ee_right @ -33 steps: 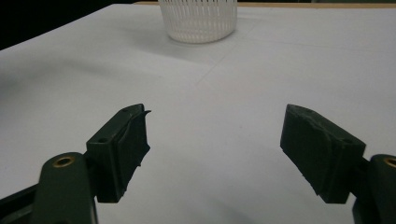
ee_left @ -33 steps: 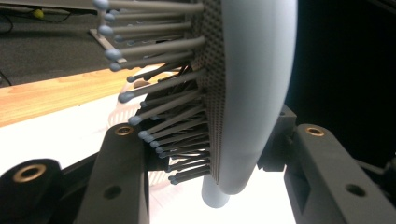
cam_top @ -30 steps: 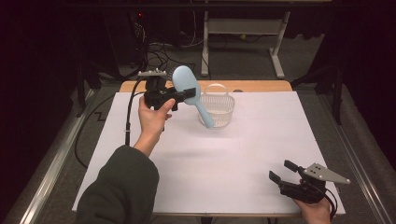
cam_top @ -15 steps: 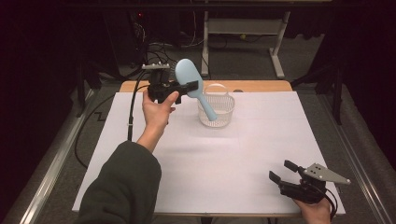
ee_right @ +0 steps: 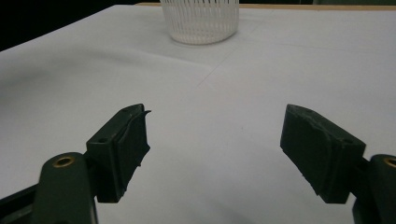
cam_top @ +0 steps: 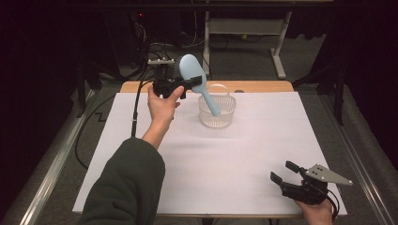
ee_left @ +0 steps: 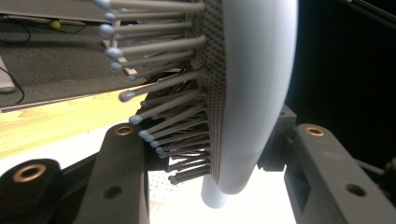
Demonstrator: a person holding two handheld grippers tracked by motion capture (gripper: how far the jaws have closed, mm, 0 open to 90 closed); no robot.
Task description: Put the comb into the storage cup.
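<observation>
A light blue hairbrush [cam_top: 192,71] is clamped at its neck in my left gripper [cam_top: 194,83], which a hand holds raised over the table's far left. The brush head tilts up and its handle slants down over the mouth of a white slotted basket [cam_top: 217,117]. Whether the handle tip touches the basket I cannot tell. In the left gripper view the brush [ee_left: 254,93] stands between the jaws, bristles [ee_left: 159,100] pointing left. My right gripper [cam_top: 282,171] rests open at the near right corner. Nothing sits between its jaws in the right gripper view [ee_right: 215,140], with the basket [ee_right: 200,21] far ahead.
A white sheet [cam_top: 225,159] covers the table, with a wooden strip [cam_top: 263,86] along the far edge. A black cable [cam_top: 136,108] trails from the left gripper off the table's left side. Desk legs and cables stand on the dark floor beyond.
The left gripper has lifted slightly and moved toward the far side, turning the brush more upright above the basket. The right gripper has stayed still.
</observation>
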